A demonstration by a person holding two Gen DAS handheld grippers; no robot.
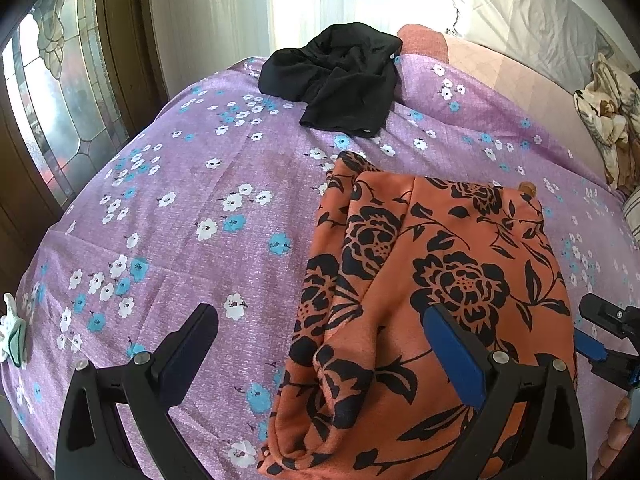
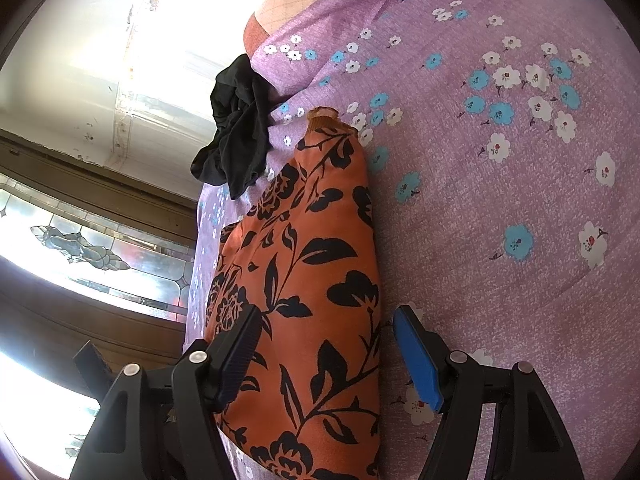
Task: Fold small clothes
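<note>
Orange floral garment: left wrist view; lies partly folded on the purple flowered sheet, long axis running away from the camera, its near end low and right of centre.
Left gripper: jaws wide, holding nothing; the blue-padded finger sits over the cloth, the black finger over bare sheet, so the garment's left edge lies between them.
Black garment: crumpled, well apart at the far side of the bed.
Right gripper: only an edge shows here, just right of the orange cloth.

Right wrist view, orange floral garment: long axis straight ahead.
Right gripper: jaws wide, straddling the near end; probably not yet touching, though contact is hard to read.
Nearer hand: both near; right better centred.
</note>
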